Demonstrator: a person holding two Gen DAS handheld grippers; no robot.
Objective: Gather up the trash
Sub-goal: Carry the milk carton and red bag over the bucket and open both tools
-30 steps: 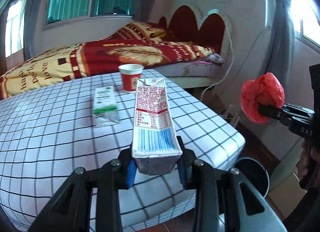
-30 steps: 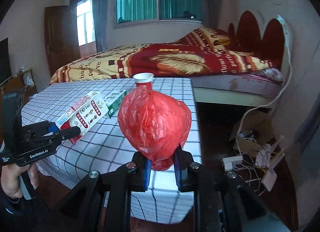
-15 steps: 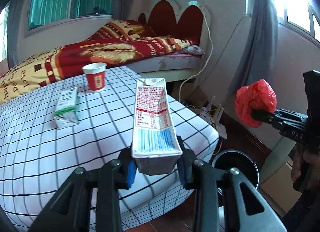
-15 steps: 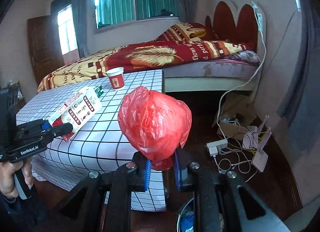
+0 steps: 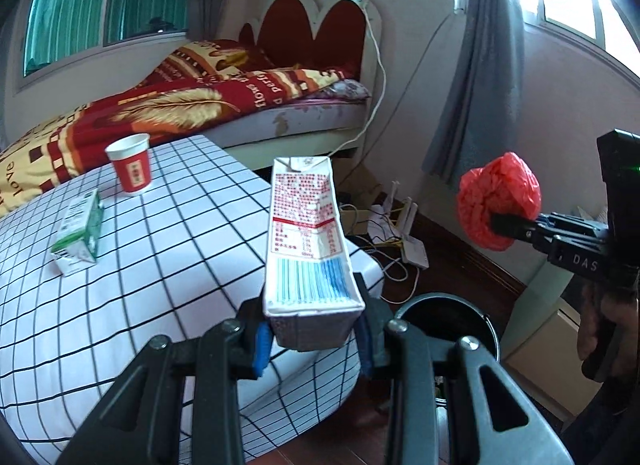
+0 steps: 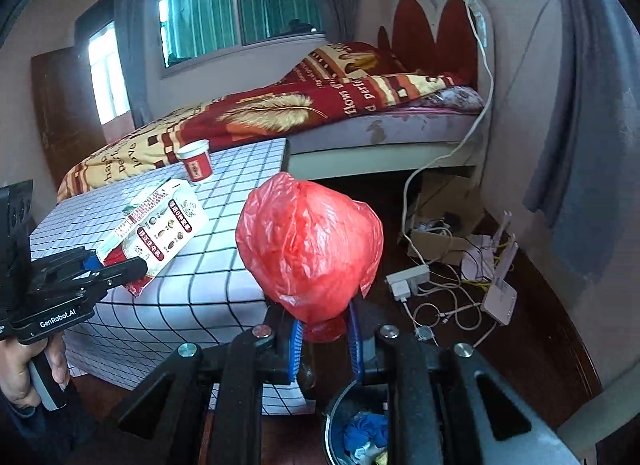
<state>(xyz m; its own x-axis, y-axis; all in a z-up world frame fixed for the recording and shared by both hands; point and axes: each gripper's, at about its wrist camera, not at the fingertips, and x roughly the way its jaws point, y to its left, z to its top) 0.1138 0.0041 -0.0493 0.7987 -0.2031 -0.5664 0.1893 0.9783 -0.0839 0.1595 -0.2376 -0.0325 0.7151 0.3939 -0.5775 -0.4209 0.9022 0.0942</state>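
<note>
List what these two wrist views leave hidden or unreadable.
- Trash bin, right wrist view: far side hidden by the right gripper; in the left wrist view the left gripper covers part of it.
- Milk carton, left wrist view: print too small to read.
- Red plastic bag: contents unseen.
</note>
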